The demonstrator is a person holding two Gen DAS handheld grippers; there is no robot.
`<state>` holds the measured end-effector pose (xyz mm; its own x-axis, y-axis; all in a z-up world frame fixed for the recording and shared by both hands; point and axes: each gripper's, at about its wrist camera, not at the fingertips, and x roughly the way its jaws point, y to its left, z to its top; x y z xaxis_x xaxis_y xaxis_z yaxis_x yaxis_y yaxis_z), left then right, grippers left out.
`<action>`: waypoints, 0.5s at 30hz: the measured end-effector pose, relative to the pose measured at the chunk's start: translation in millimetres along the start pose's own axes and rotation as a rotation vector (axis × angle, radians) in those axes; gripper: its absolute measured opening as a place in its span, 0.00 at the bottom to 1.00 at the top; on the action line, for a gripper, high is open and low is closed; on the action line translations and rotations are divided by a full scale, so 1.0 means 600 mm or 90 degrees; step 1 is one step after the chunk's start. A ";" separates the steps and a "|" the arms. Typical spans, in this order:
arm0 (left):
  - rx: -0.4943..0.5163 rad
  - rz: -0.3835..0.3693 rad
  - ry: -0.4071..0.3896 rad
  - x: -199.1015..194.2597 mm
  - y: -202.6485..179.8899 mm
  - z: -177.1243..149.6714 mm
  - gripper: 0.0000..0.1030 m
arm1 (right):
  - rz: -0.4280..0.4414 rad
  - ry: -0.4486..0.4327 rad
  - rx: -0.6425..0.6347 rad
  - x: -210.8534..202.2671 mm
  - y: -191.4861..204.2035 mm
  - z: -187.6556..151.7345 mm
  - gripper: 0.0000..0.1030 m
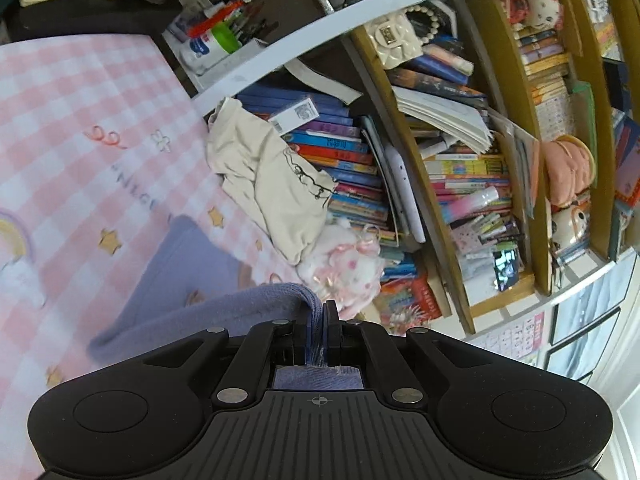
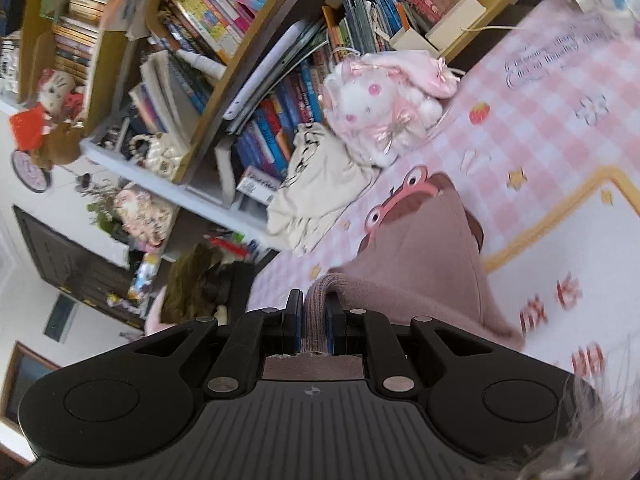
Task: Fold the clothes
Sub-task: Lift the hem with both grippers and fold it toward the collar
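In the left wrist view we see the left gripper (image 1: 319, 322) at the lower middle of the frame, its jaws drawn nearly together, with only a thin fold of knit between them. What it pinches is the ribbed edge of a sweater (image 1: 192, 280) that looks lavender-blue here; the cloth runs from the fingers (image 1: 331, 314) toward the lower left and spreads over a pink checked blanket (image 1: 80, 112) that fills the left half of the frame. Above centre a cream garment (image 1: 272, 184) lies crumpled against a bookshelf (image 1: 460, 160), and a pink and white plush toy (image 1: 344, 268) sits just below it, near the fingertips.

In the right wrist view the right gripper (image 2: 315, 312) sits at the lower middle, its jaws a little wider apart and closed on a thick ribbed band of the sweater (image 2: 424, 256), which looks dusty pink here. The fabric rises up and to the right of the fingers (image 2: 335, 310) and drapes over the blanket (image 2: 560, 92) at the right of the frame. The plush toy (image 2: 376, 112) and the cream garment (image 2: 320, 184) lie above centre, touching each other, against the bookshelf (image 2: 192, 40) in the upper left
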<state>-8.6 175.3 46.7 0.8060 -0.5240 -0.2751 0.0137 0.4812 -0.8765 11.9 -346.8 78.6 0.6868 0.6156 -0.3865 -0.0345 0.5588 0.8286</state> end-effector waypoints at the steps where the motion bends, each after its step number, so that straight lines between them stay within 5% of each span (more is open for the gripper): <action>1: -0.001 0.002 0.005 0.007 0.004 0.006 0.03 | -0.006 -0.001 0.001 0.011 0.000 0.009 0.11; 15: -0.018 0.028 0.073 0.112 0.057 0.079 0.04 | -0.077 -0.013 0.036 0.129 -0.023 0.057 0.11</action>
<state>74.0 190.0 16.9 0.7330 -0.5802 -0.3551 -0.0386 0.4858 -0.8732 90.5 -326.0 51.2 0.6982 0.5335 -0.4773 0.0907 0.5955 0.7982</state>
